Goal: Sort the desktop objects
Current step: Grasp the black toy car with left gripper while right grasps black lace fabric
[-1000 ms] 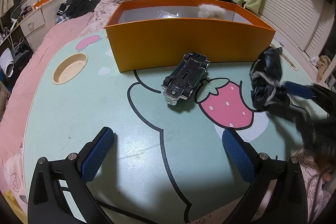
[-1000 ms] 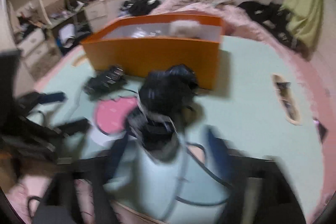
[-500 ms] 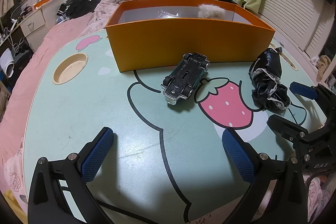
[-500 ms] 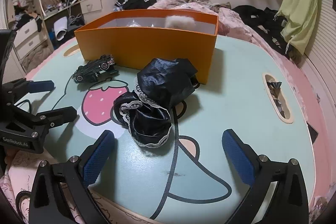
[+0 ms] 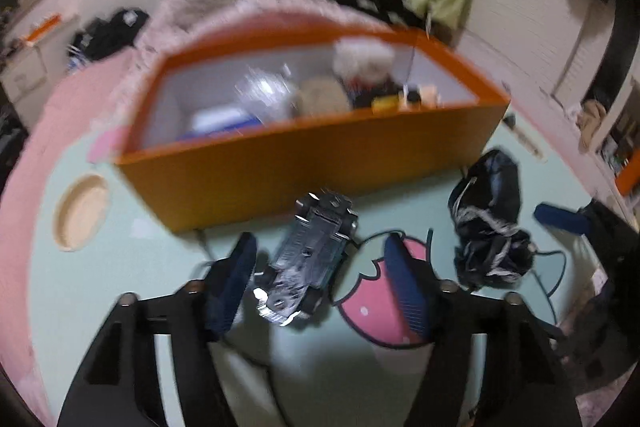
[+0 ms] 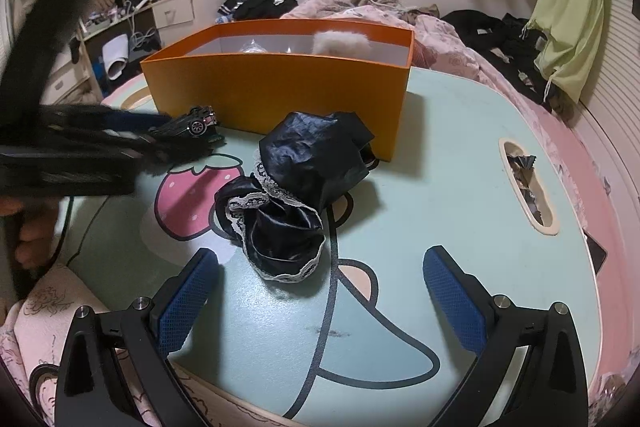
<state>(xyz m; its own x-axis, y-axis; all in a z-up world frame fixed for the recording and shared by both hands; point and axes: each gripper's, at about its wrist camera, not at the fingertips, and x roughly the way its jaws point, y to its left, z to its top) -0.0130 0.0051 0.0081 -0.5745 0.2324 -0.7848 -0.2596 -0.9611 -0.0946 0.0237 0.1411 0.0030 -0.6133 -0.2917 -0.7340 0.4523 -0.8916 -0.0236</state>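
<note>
An upturned dark toy car [image 5: 312, 259] lies on the mint table in front of the orange box [image 5: 320, 163]. My left gripper [image 5: 320, 279] is open, its jaws on either side of the car, not touching it; this view is blurred. The car [image 6: 196, 125] and the left gripper [image 6: 92, 143] also show in the right wrist view. A black lace-trimmed cloth bundle [image 6: 296, 195] lies right of the car, also in the left wrist view [image 5: 488, 223]. My right gripper [image 6: 320, 291] is open and empty just short of the bundle.
The orange box [image 6: 280, 91] holds a white fluffy item [image 5: 364, 57], a clear bag and several small things. A round cup recess [image 5: 80, 213] is at the table's left, a slot recess [image 6: 528, 183] at its right. Bed and clothes lie beyond.
My left gripper has moved forward and up to straddle the toy car, and its jaws have narrowed. The right gripper has stayed nearly still by the bundle.
</note>
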